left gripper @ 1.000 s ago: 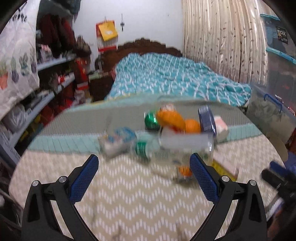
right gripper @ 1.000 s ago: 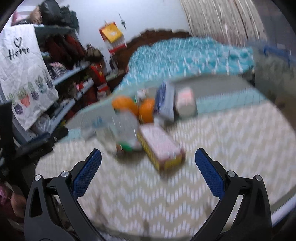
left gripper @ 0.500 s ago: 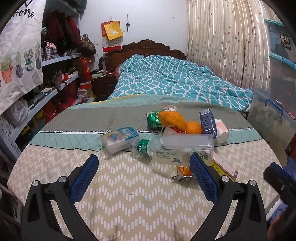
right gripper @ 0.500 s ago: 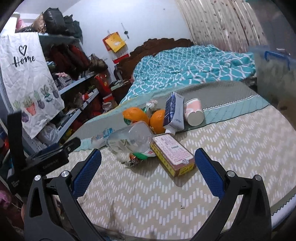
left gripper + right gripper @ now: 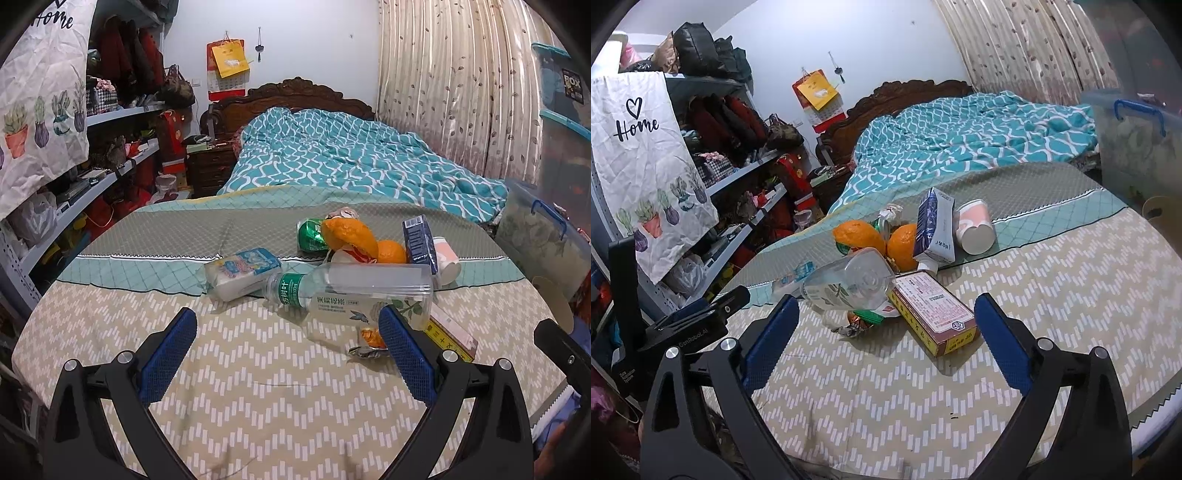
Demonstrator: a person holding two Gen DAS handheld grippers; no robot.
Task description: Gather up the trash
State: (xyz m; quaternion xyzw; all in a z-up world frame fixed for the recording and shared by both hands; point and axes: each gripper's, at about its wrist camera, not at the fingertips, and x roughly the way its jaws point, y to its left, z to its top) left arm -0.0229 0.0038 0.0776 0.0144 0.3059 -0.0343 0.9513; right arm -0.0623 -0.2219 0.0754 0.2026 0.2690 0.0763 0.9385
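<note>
Trash (image 5: 354, 280): a heap on the chevron-patterned surface (image 5: 258, 387), centre right of the left wrist view, centre of the right wrist view.
Clear bottle (image 5: 351, 291): on its side at the front of the heap, green label at the neck; looks empty (no liquid shows through).
Paper cup (image 5: 975, 227): tipped over, open mouth facing the camera, nothing visible inside.
Blue carton (image 5: 934, 225): leaning between the cup and the oranges (image 5: 903, 245).
Green can (image 5: 310, 234): lying behind the orange peel (image 5: 349, 236), dented.
Flat box (image 5: 932, 312): closed, just right of the bottle's base.
Tissue pack (image 5: 240, 271): sealed, left of the bottle neck.
Foil wrapper (image 5: 858, 323): crumpled, under the bottle's base.
Storage bin (image 5: 1134, 140): lidded, upper right of frame; contents unclear.
Left claw (image 5: 288, 350): spread wide, nothing between its pads, short of the heap.
Right claw (image 5: 886, 338): wide but closing; pads touch nothing, box and wrapper just ahead.
</note>
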